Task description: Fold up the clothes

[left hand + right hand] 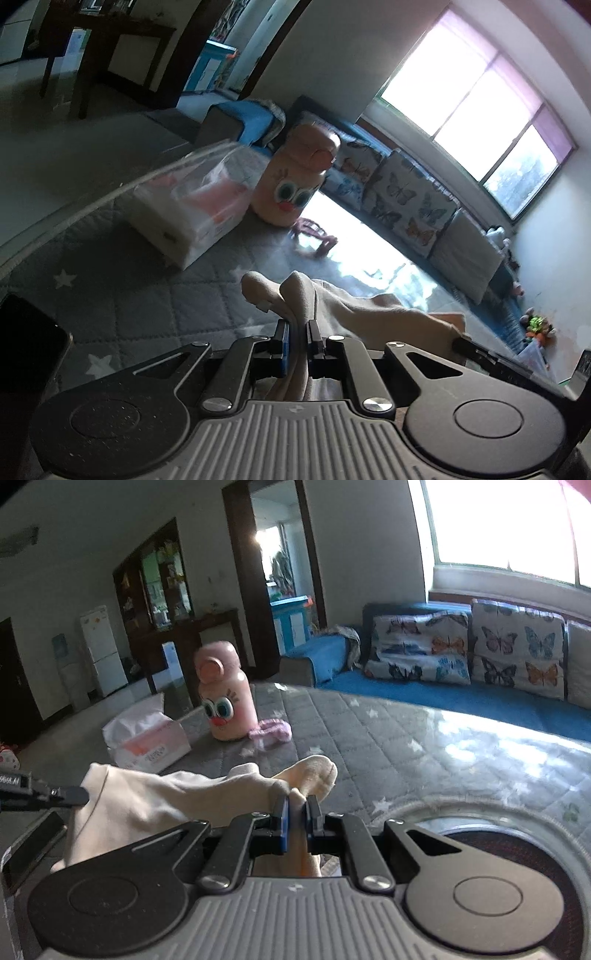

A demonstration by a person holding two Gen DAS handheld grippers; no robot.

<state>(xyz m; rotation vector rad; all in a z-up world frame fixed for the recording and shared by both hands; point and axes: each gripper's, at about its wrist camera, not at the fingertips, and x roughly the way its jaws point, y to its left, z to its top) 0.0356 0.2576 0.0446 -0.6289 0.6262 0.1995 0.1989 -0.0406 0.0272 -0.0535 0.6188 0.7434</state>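
A cream garment [325,295] hangs stretched between my two grippers above a grey quilted mat with white stars [177,295]. My left gripper [297,328] is shut on one bunched edge of it. My right gripper [297,805] is shut on the other bunched edge [310,771]. The cloth [147,797] runs left from the right gripper to the left gripper's tip [70,795], which shows at the left edge. The right gripper's tip [465,345] shows at the right in the left wrist view.
A pink bottle with cartoon eyes [225,698], a tissue pack [147,738] and a small pink cloth [271,729] lie on the mat [369,731]. A dark phone [29,350] lies at left. A blue sofa with butterfly cushions [480,650] stands behind.
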